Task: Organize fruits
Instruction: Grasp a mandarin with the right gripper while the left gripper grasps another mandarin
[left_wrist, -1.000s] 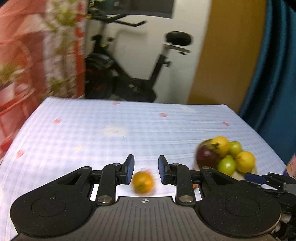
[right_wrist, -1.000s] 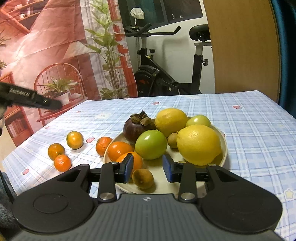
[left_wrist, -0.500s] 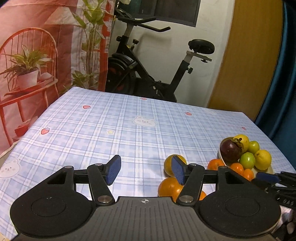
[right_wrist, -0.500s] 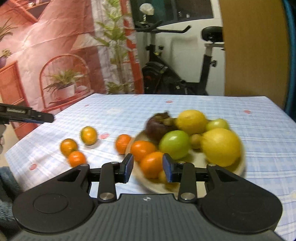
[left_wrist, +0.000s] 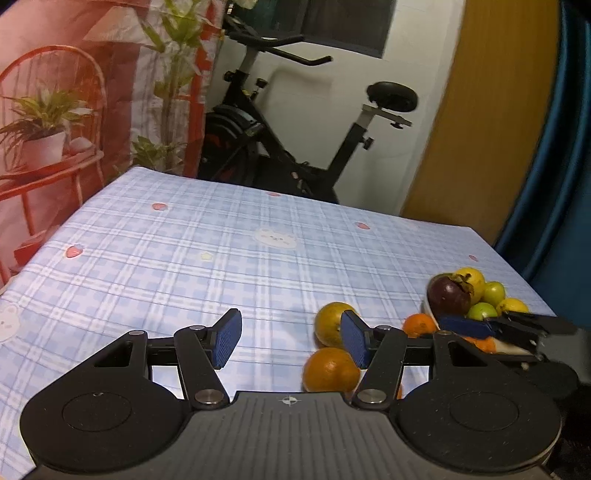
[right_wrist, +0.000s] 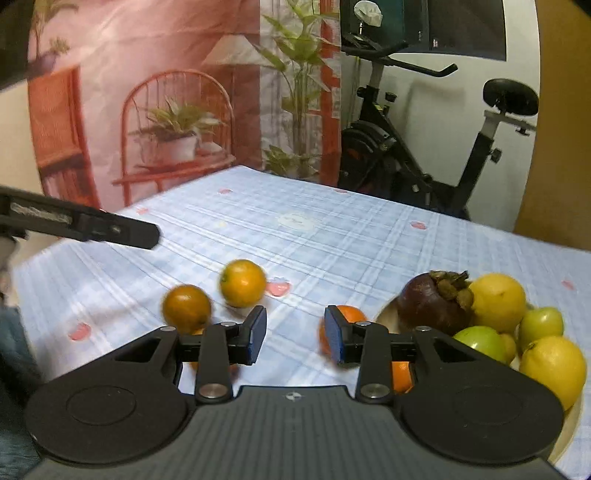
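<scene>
My left gripper (left_wrist: 291, 341) stands open over the checked cloth, its pads touching nothing. Two loose oranges, a yellowish one (left_wrist: 332, 321) and a deeper one (left_wrist: 327, 371), lie by its right finger. A third orange (left_wrist: 419, 324) rests against the plate (left_wrist: 428, 306) of fruit with the mangosteen (left_wrist: 448, 295). My right gripper (right_wrist: 295, 338) is open and holds nothing, low over the cloth left of the plate (right_wrist: 386, 314). An orange (right_wrist: 351, 314) shows behind its right finger, and two more (right_wrist: 242, 282) (right_wrist: 186, 308) lie to its left. Lemons (right_wrist: 498, 297) and green fruits (right_wrist: 480, 341) fill the plate.
The left gripper's finger (right_wrist: 110, 230) reaches in from the left of the right wrist view. The right gripper (left_wrist: 480, 326) crosses in front of the plate in the left wrist view. An exercise bike (left_wrist: 295, 147) stands behind the table, and a printed backdrop (left_wrist: 74, 110) hangs at the left.
The left jaws have spread wide, and the orange seen between them now lies on the cloth. The right gripper swung left, from facing the plate to facing the loose oranges.
</scene>
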